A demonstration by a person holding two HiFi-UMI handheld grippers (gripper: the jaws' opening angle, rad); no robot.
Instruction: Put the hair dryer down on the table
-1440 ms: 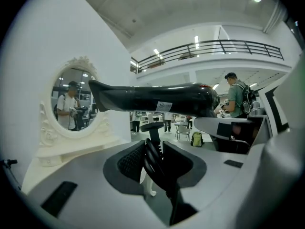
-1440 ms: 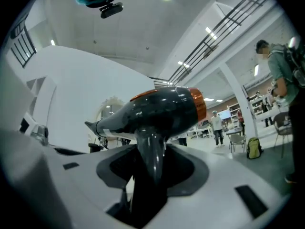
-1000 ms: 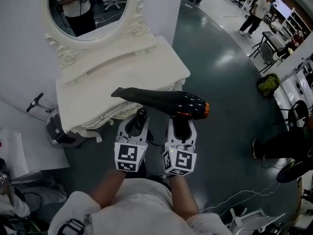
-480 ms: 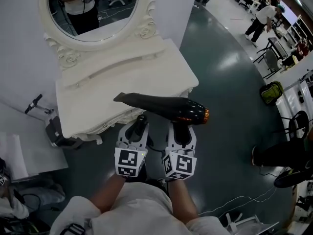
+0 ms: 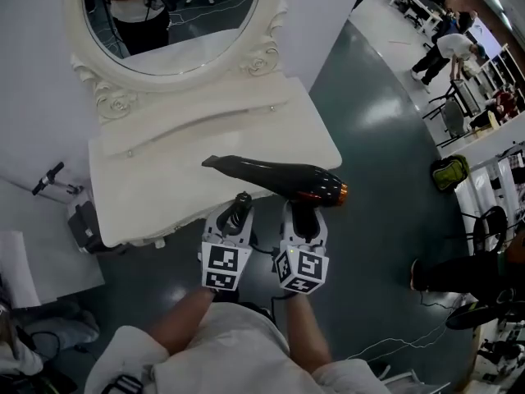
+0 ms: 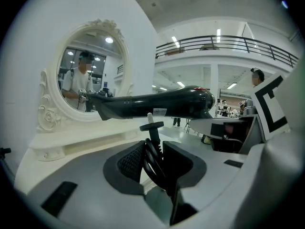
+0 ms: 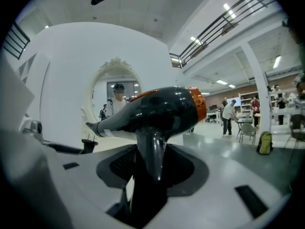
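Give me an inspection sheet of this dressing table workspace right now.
Surface: white dressing table, oval mirror behind.
Job's things: black hair dryer in the air at the table's front edge, not yet down.
Clutter: nothing seen on the table.
Grippers: right gripper shut on the hair dryer's handle; left gripper shut on the cord.
Cables: bundled black cord with plug, in the left jaws.
Surroundings: dark floor, people far right.

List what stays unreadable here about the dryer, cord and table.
- Glossy black hair dryer: handle base buried in right hand-held gripper, right gripper view.
- Coiled black cord: far end hidden below left hand-held gripper, left gripper view.
- White carved dressing table: gap under dryer unreadable, head view.
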